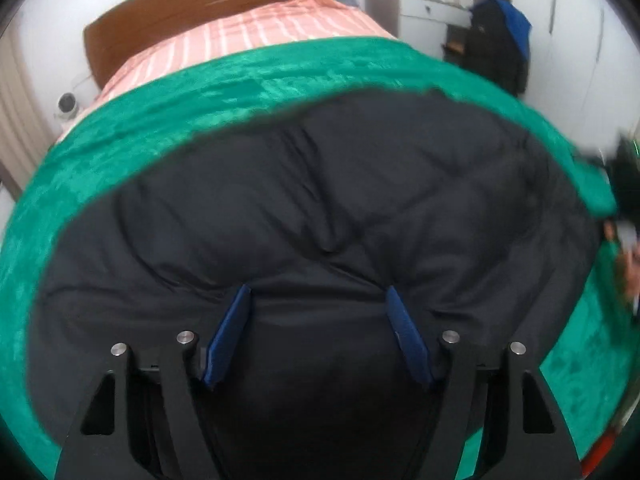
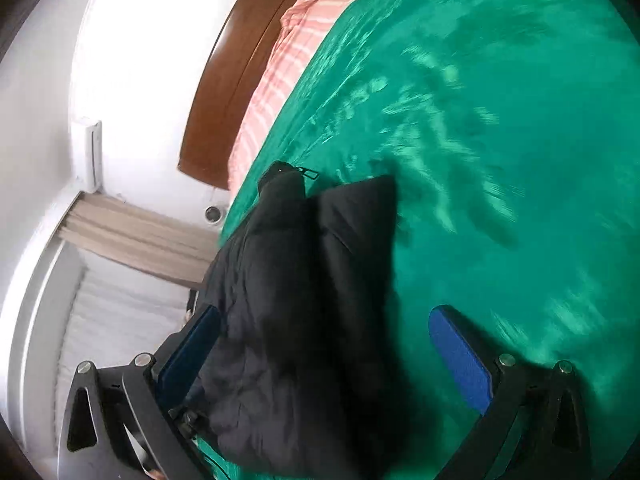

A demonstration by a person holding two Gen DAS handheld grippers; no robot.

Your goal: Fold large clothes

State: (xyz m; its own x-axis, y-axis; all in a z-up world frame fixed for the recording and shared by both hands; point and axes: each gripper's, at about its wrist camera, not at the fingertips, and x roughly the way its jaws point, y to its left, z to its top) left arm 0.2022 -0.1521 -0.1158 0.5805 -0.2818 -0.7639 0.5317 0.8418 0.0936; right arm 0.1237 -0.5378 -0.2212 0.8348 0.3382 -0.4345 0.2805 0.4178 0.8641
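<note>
A large black puffer jacket lies spread on a green blanket on the bed. My left gripper is open, its blue pads low over the jacket's near part; the fabric runs between them. In the right wrist view the jacket shows as a thick dark bundle on the green blanket. My right gripper is wide open around the bundle; the left pad is beside the jacket's edge, the right pad stands apart over the blanket.
A pink striped bedsheet and brown headboard lie beyond the blanket. A dark coat hangs by a white desk at the back right. Beige curtains and a wall air conditioner are off the bed's side.
</note>
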